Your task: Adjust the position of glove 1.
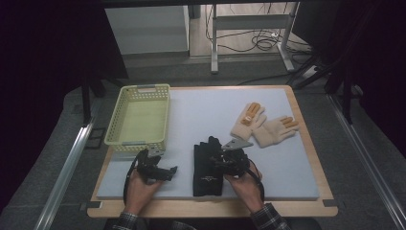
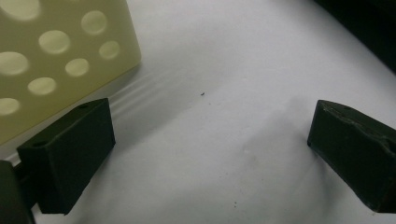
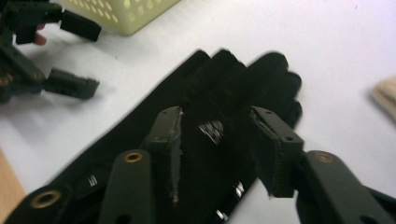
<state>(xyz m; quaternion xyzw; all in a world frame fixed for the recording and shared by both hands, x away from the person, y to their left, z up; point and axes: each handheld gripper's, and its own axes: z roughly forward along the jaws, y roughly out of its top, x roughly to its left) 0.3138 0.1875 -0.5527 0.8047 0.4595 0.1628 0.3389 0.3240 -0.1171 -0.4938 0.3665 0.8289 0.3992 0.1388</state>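
On the counter (image 1: 297, 182) you've got a yellow basket (image 1: 140, 120) at the far-left corner, black gloves (image 1: 208, 165) stacked flat by the near edge, and cream gloves (image 1: 263, 125) toward the far-right. Your right tool (image 3: 218, 140) sits over the black gloves, partly spread, pads not pressing the fabric. Your left tool (image 2: 205, 140) rests wide apart over bare counter just beside the basket's near corner.
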